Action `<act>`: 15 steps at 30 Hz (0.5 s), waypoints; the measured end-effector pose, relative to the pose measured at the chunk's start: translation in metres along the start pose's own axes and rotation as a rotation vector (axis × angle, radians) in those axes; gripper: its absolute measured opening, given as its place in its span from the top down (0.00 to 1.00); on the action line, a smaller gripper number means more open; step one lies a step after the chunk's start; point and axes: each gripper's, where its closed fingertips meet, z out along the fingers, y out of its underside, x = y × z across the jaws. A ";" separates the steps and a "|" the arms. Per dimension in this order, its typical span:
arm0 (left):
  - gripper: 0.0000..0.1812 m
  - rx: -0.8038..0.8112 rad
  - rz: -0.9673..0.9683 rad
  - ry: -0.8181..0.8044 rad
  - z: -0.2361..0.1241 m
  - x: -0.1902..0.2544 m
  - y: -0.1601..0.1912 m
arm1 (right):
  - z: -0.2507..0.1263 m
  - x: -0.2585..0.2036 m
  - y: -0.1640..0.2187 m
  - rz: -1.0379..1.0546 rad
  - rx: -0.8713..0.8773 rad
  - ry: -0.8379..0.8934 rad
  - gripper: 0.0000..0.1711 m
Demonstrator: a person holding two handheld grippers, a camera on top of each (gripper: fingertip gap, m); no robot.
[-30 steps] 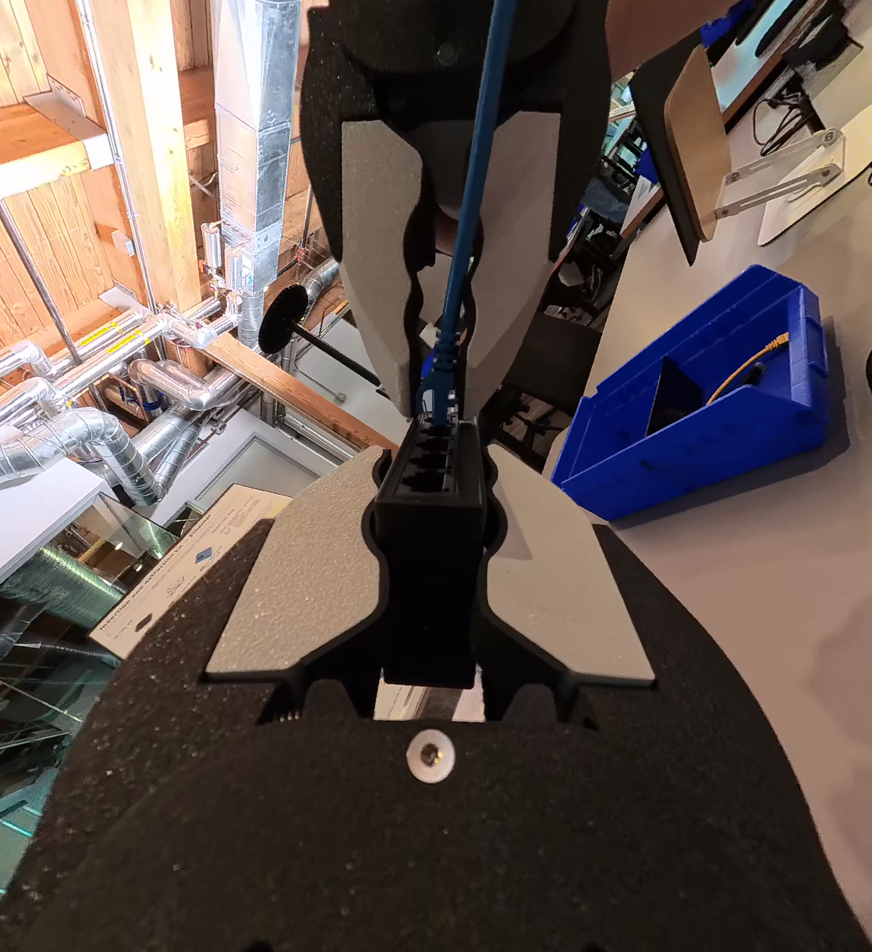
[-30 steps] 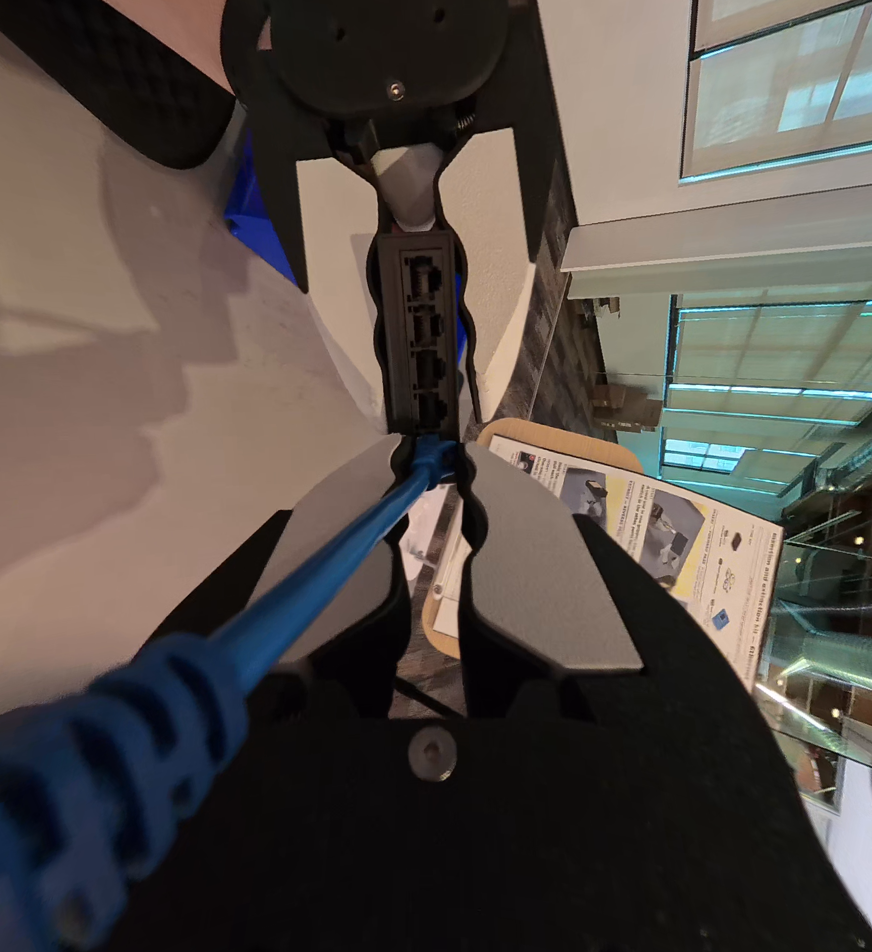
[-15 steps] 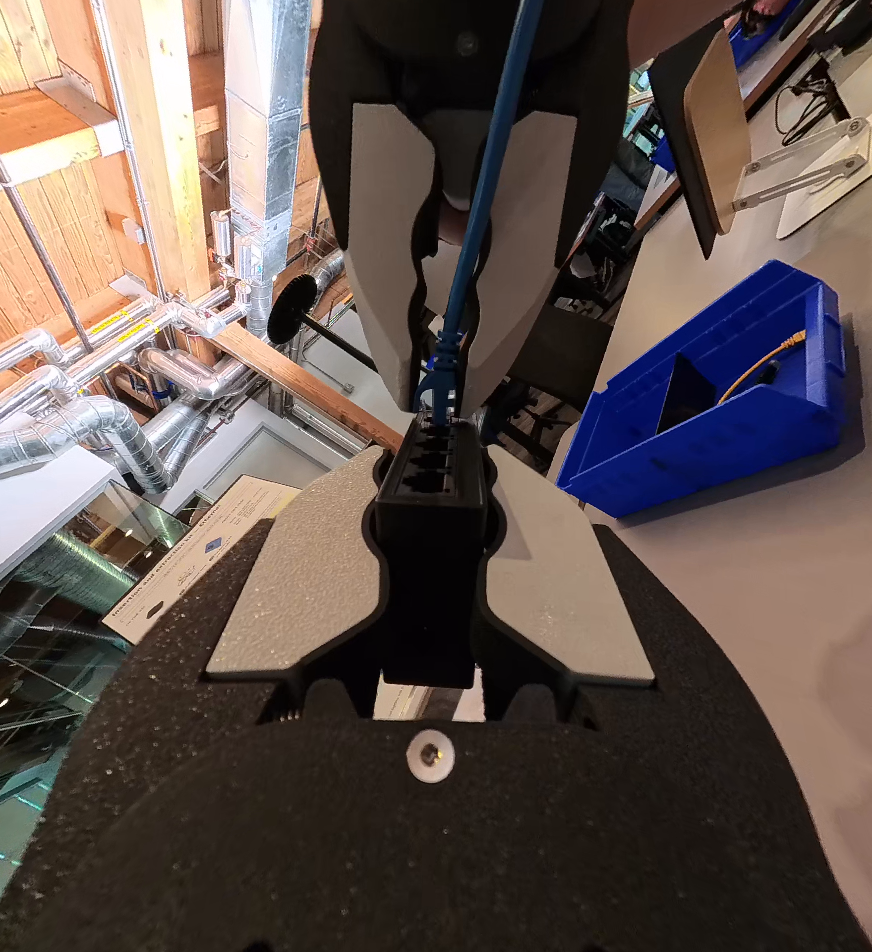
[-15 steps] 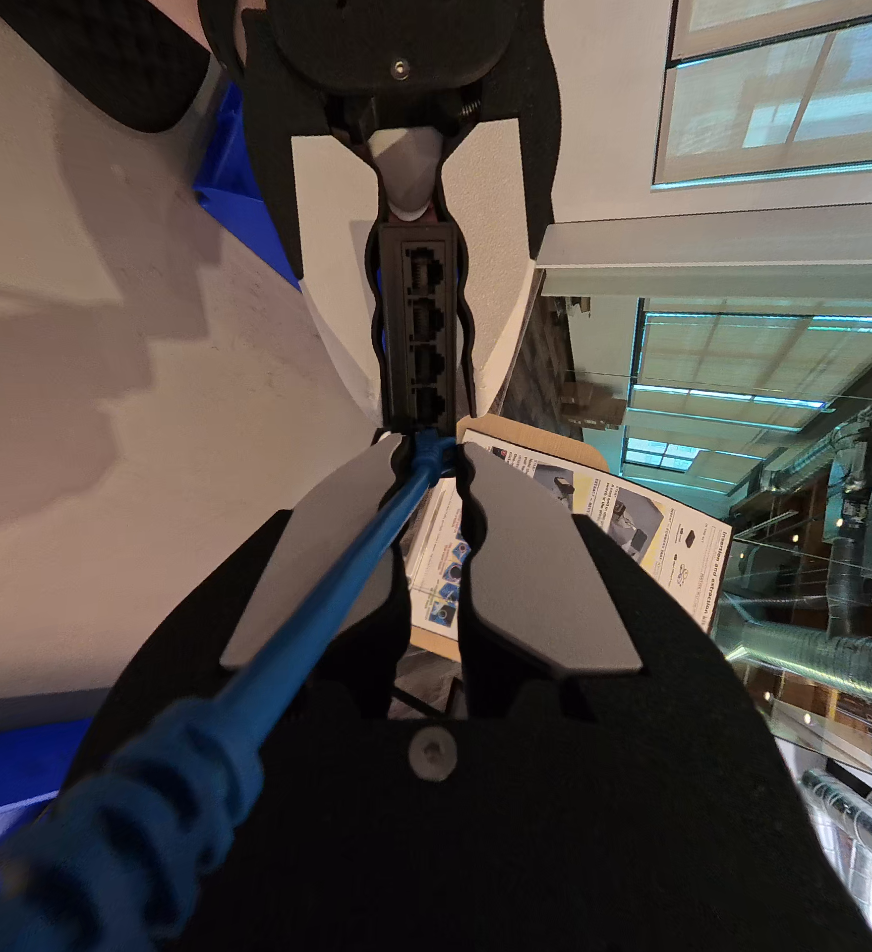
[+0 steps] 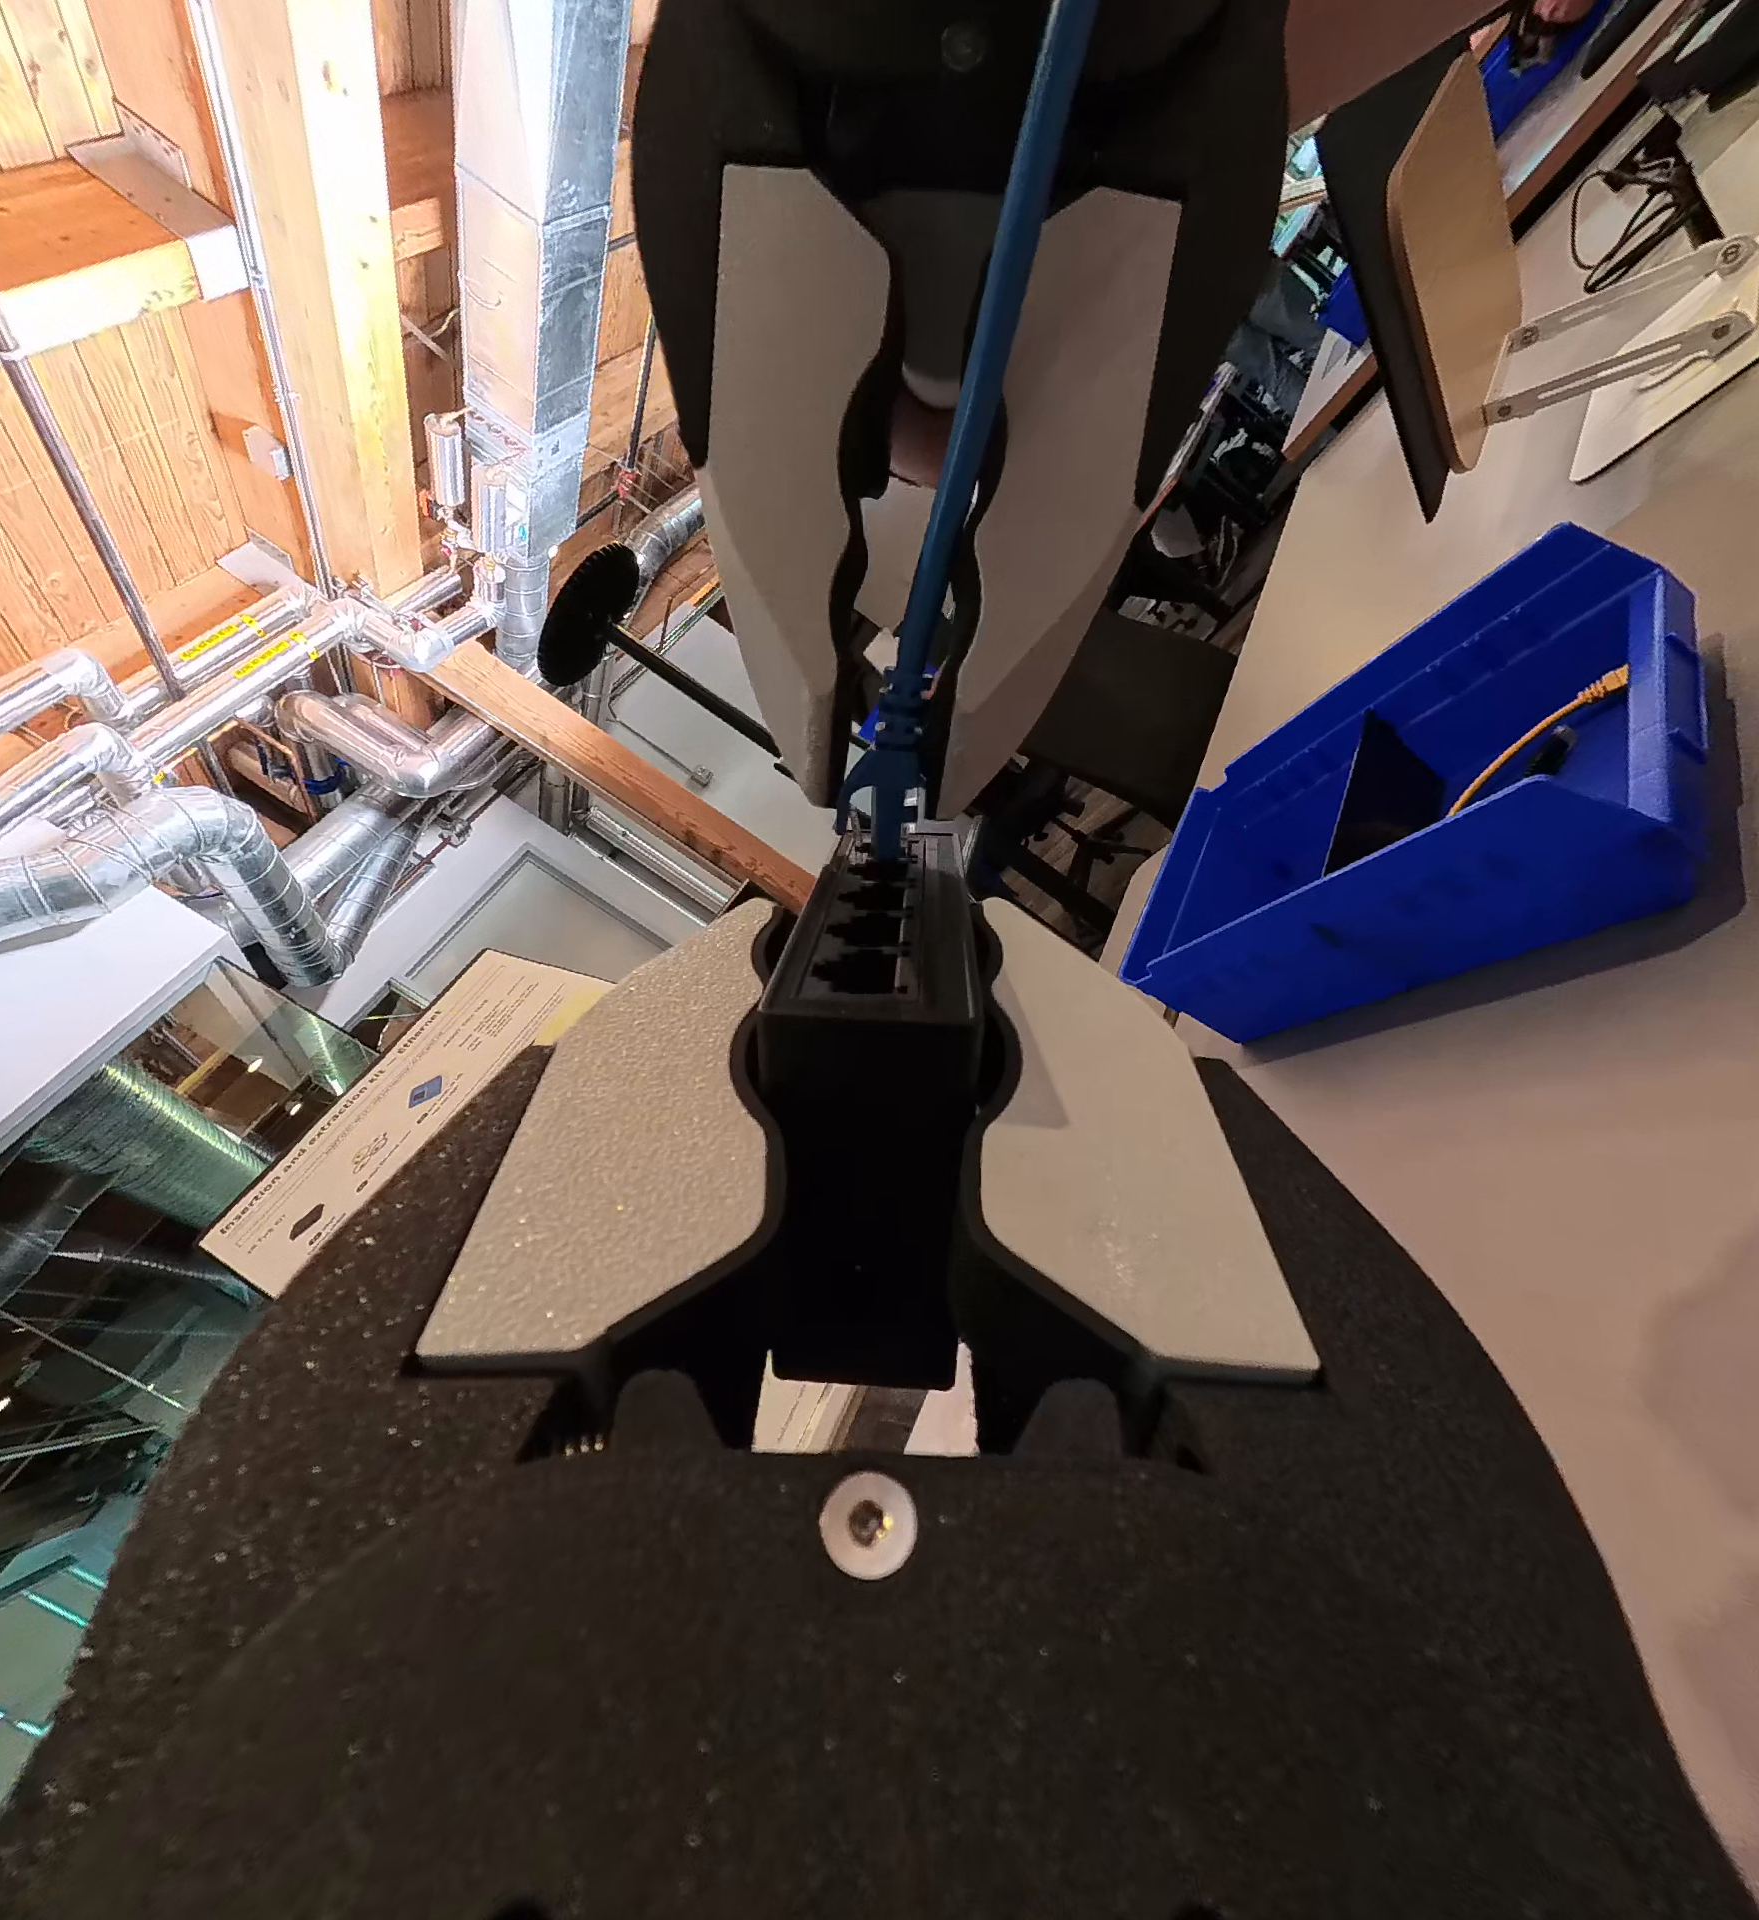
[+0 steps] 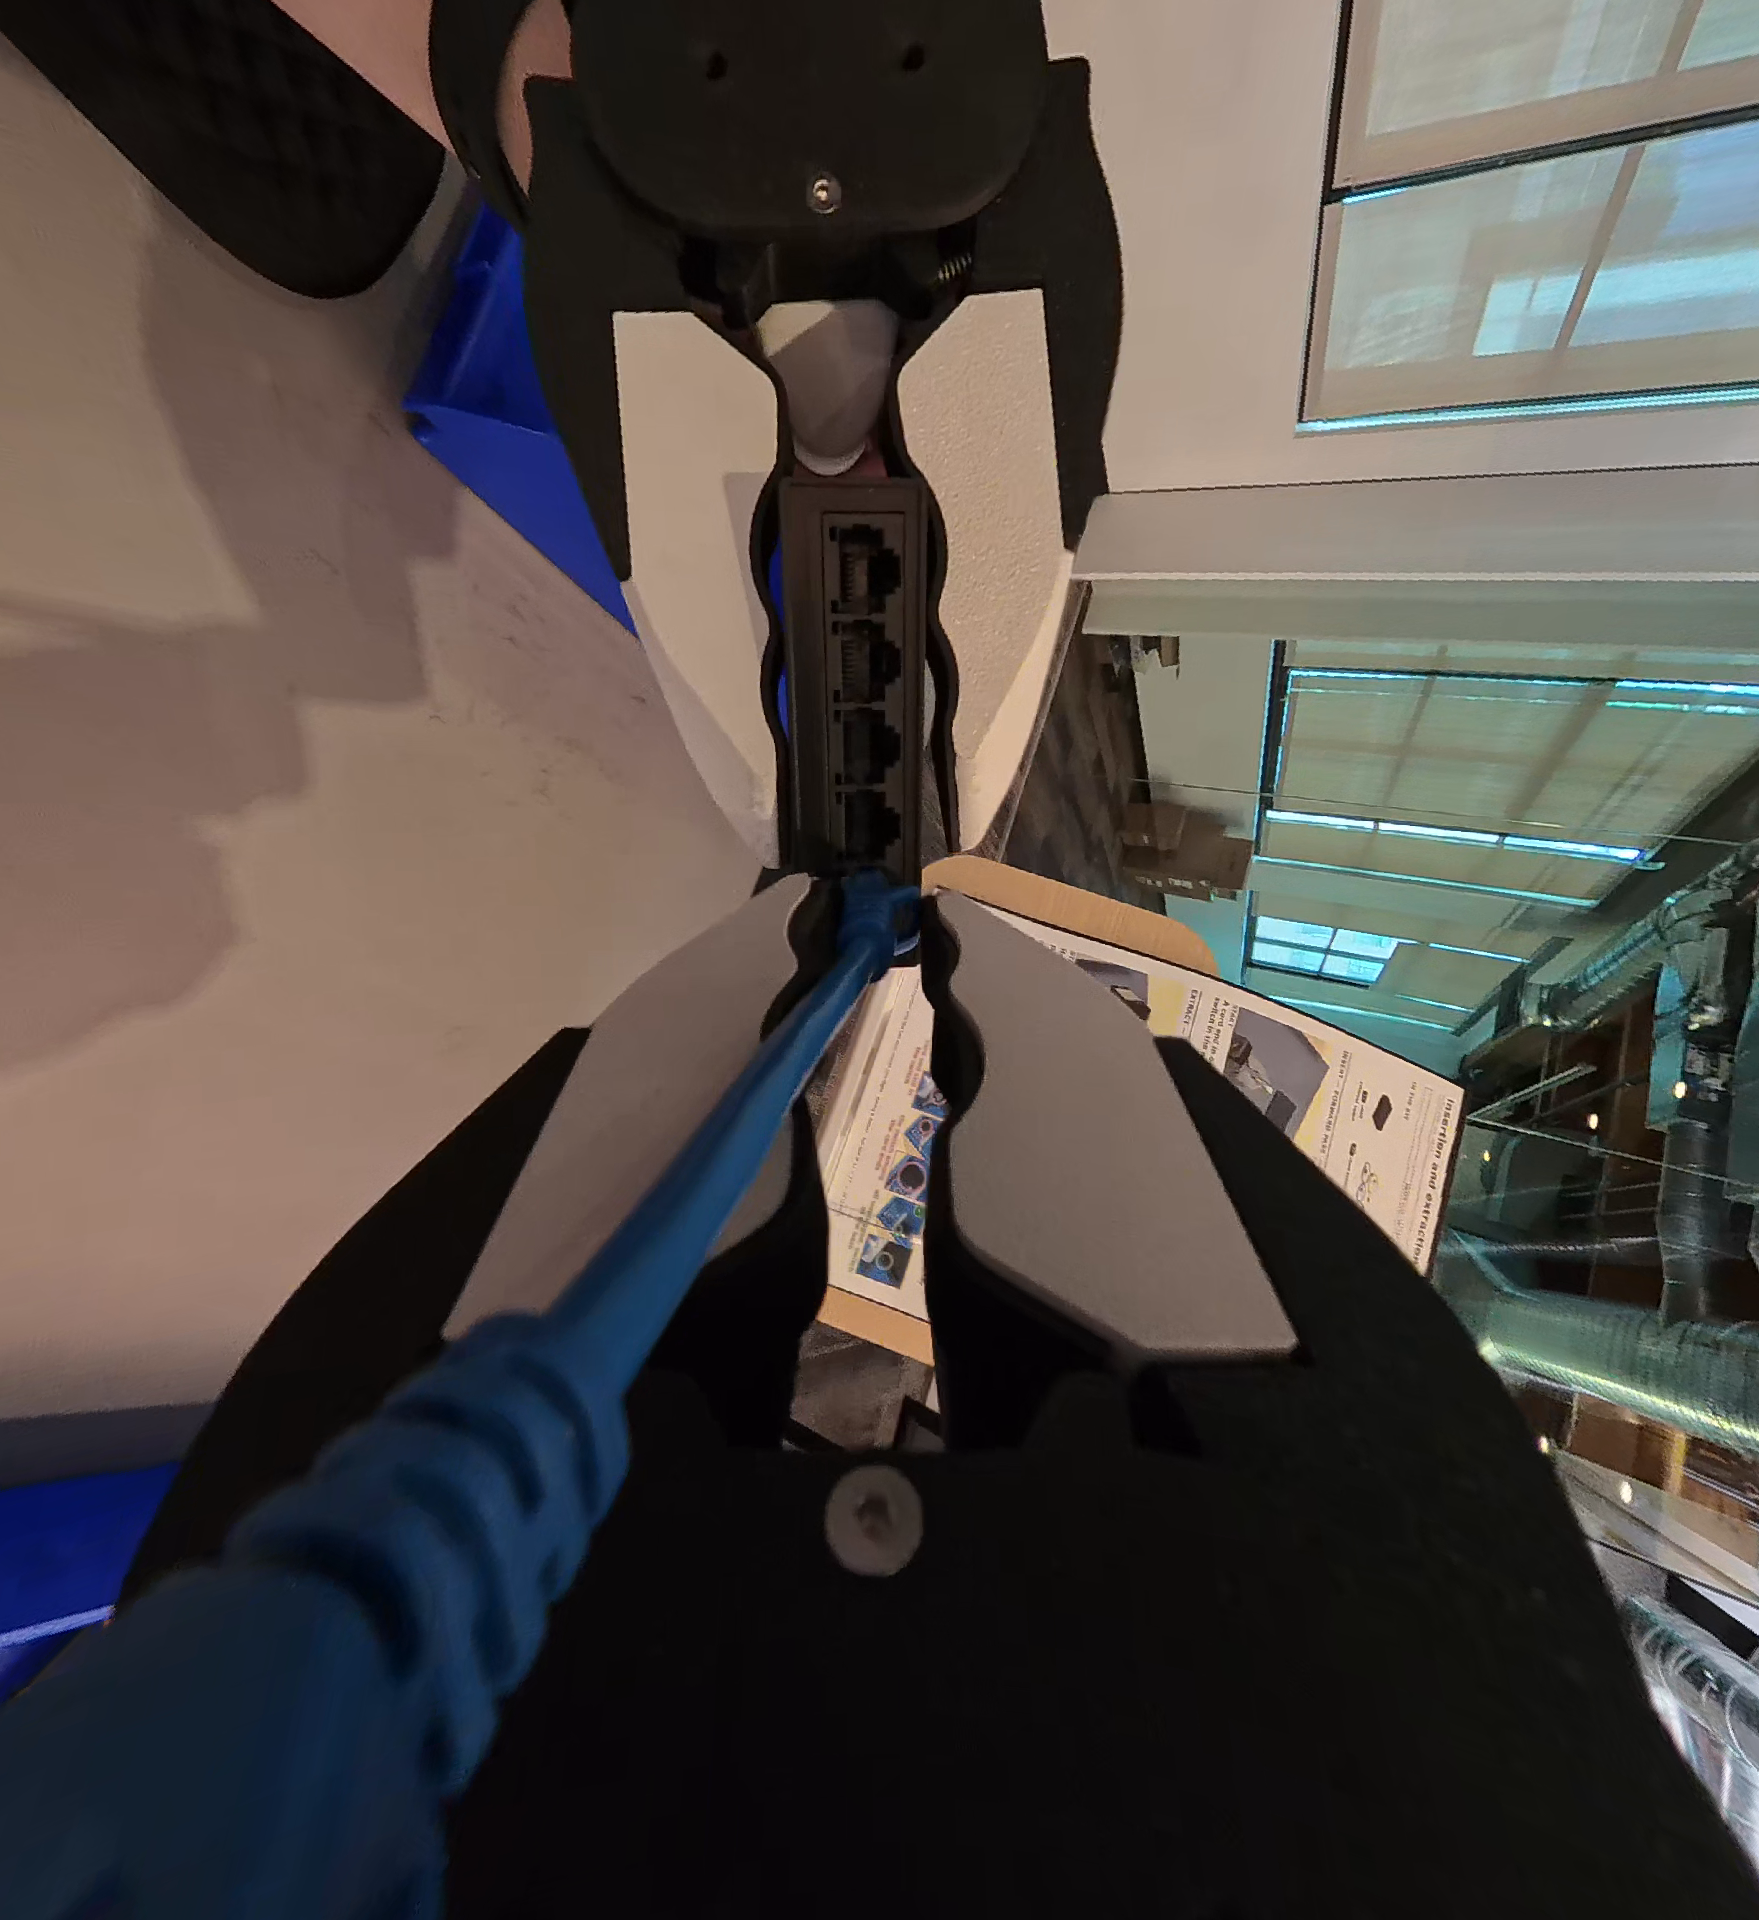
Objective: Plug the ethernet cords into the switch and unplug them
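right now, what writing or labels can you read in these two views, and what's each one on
Printed sheet: a heading, body lines and small pictures; I do not quote writing, and the body lines are too small to read anyway.
Yellow tags on the silver pipes: too small to read.
Switch: no marking visible.
Blue cord: no marking visible.
Blue bin: no marking visible.

**Printed matter near the switch**

Lying below and left of the switch (image 5: pixel 875 1039): a white printed sheet (image 5: pixel 376 1132) bearing dark lines of text and small icons. Clinging to silver pipes (image 5: pixel 355 717) far left of it: yellow tags (image 5: pixel 231 646), lettering too small for reading.
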 end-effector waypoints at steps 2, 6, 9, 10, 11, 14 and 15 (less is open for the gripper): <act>0.82 -0.004 0.007 0.001 0.001 0.001 0.000 | 0.000 -0.002 0.001 0.013 0.001 -0.023 0.91; 0.82 -0.008 0.017 -0.003 0.002 0.002 0.001 | 0.001 -0.005 0.002 0.047 0.004 -0.063 0.90; 0.82 -0.009 0.027 -0.016 0.002 0.001 0.001 | 0.001 -0.004 0.001 0.071 0.015 -0.070 0.90; 0.82 -0.010 0.027 -0.016 0.001 0.001 0.001 | 0.001 -0.004 0.001 0.087 0.023 -0.079 0.90; 0.82 -0.010 0.035 -0.021 0.001 0.001 0.000 | 0.000 -0.004 0.001 0.099 0.028 -0.087 0.90; 0.82 -0.016 0.062 -0.022 0.002 0.004 -0.001 | -0.002 -0.008 0.001 0.101 0.020 -0.125 0.91; 0.82 -0.015 0.062 -0.029 0.003 0.004 -0.002 | -0.002 -0.007 0.001 0.104 0.021 -0.122 0.91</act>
